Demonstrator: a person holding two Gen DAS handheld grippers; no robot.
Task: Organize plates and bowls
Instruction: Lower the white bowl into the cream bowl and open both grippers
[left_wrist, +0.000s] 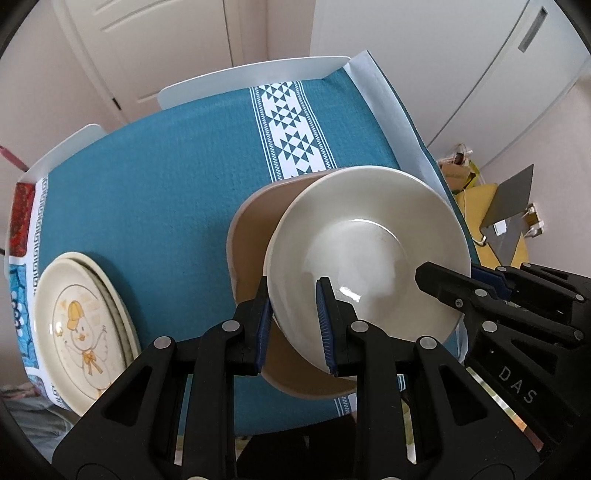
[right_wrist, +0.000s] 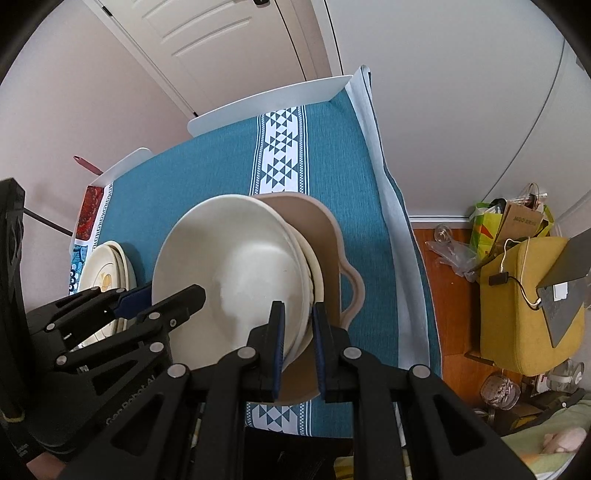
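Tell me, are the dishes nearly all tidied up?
Looks close. Done: cartoon-chick plates stacked at the table's left edge. In hand: the left gripper and right gripper both clamp the rim of a cream ceramic bowl, over other bowls on a beige handled tray. Left: letting go of it.

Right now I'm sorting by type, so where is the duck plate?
The duck plate tops a small plate stack at the table's left edge, left of the white bowl held over the tan dish.
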